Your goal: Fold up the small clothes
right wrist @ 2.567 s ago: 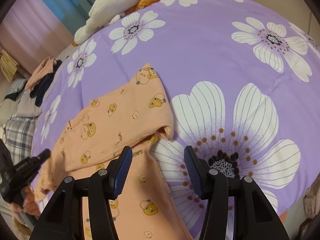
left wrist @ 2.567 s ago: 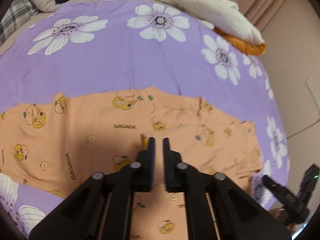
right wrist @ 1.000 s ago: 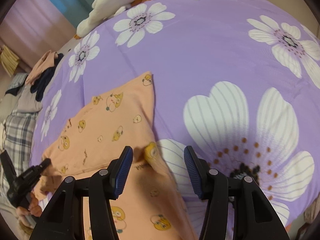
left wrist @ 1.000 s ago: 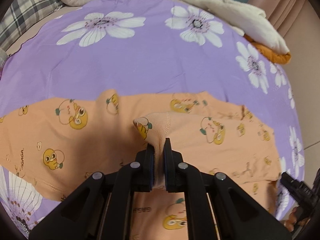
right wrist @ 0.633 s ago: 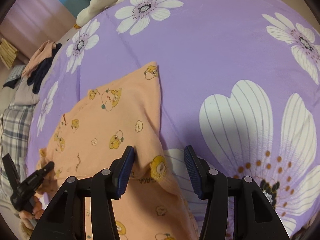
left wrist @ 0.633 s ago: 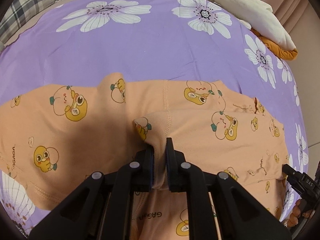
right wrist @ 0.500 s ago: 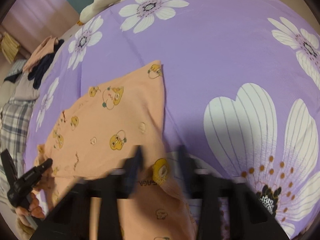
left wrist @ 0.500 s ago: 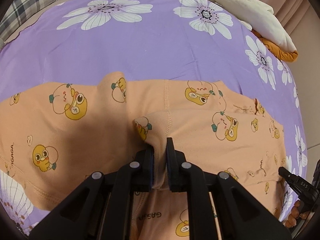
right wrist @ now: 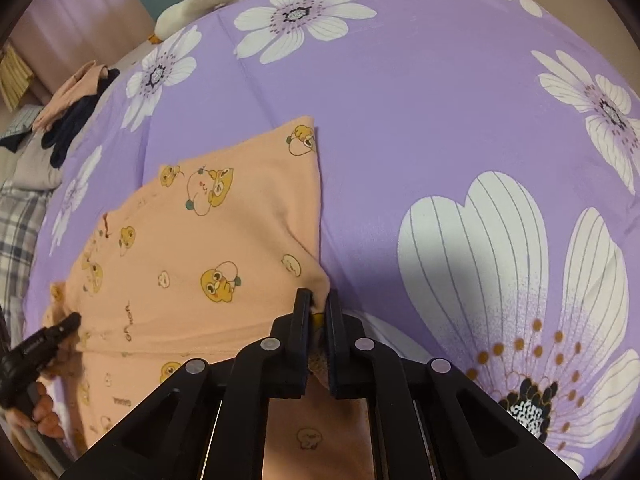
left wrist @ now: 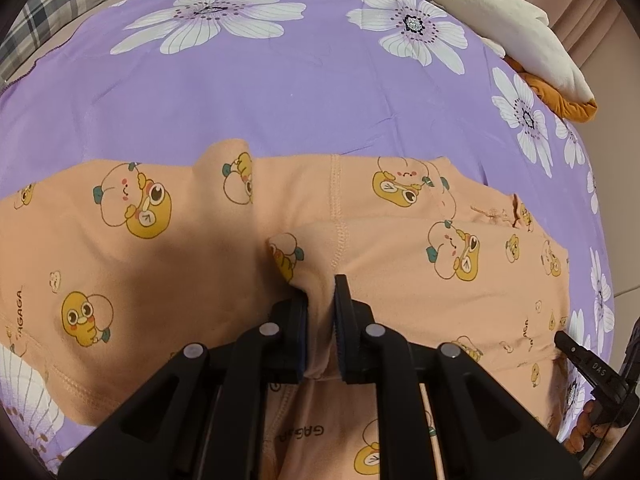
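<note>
So the peach pajama pants [left wrist: 400, 248], the ones with the little yellow cartoon critters and "GAGAGA" printed on them, are lying spread out on the purple flower bedspread [left wrist: 280, 92], partly folded over on themselves.

The left tongs [left wrist: 321, 304] are clamping down on a bunched-up fold of the pants right by a stitched seam, with the fabric squeezed up between the two fingers. The right tongs [right wrist: 318, 312] are also pinched shut on the pants, grabbing a corner edge where the folded layer is meeting the bedspread. From the right wrist camera the left tongs are poking in at the far side of the pants, with a few fingers of the person's hand [right wrist: 44, 416] wrapping the handle just below.

Moving out from the pants: beyond them, at the far edge of the bedspread, a white and orange plush toy [left wrist: 500, 28] is lying. Off to the other side of the pants there's a plaid pillow [left wrist: 60, 4] sitting just past the purple cover, and a small pile of dark and pinkish clothes [right wrist: 76, 108] is resting well away from the pants on the bed.
</note>
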`<action>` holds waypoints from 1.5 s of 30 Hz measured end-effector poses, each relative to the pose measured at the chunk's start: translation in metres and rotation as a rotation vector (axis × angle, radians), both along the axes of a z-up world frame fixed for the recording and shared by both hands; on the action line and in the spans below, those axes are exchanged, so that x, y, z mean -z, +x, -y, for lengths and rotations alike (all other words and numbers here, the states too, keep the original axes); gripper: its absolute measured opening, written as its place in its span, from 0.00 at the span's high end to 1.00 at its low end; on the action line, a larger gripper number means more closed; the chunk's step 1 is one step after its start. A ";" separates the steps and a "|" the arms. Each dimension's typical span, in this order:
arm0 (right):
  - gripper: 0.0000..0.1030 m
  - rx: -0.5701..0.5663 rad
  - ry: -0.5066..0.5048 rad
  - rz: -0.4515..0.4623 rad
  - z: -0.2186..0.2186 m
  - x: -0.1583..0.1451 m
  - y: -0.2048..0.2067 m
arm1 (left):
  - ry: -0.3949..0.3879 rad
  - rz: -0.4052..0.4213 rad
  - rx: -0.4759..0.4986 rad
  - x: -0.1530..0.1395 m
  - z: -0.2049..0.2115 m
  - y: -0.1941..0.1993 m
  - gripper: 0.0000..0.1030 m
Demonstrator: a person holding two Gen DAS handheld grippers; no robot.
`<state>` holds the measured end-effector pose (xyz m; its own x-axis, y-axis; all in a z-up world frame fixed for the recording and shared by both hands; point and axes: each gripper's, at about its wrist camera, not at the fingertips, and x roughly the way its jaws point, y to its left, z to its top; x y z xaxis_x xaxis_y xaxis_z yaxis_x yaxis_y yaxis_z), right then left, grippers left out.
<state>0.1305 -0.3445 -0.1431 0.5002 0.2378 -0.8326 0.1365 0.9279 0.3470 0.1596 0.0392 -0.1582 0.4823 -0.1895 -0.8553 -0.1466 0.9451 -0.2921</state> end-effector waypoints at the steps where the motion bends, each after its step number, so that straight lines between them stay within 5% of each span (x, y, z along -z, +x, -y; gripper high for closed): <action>1: 0.95 -0.003 -0.005 0.004 0.000 0.000 0.000 | -0.005 0.002 0.001 0.001 -0.001 0.000 0.86; 18: 0.97 -0.024 -0.085 0.110 -0.011 0.000 -0.001 | 0.036 0.100 0.024 0.005 0.003 -0.011 0.86; 24: 0.97 -0.051 -0.141 0.151 -0.015 -0.001 -0.003 | -0.031 0.140 0.008 0.009 -0.005 -0.017 0.86; 29: 0.97 -0.064 -0.147 0.179 -0.015 0.000 -0.002 | -0.088 0.144 -0.003 0.010 -0.010 -0.018 0.86; 38: 0.97 -0.093 -0.095 0.179 -0.009 0.001 -0.001 | -0.032 0.146 -0.018 0.008 -0.002 -0.018 0.86; 45: 0.97 -0.107 -0.145 0.172 -0.015 0.000 0.001 | -0.042 0.146 -0.022 0.010 -0.005 -0.017 0.86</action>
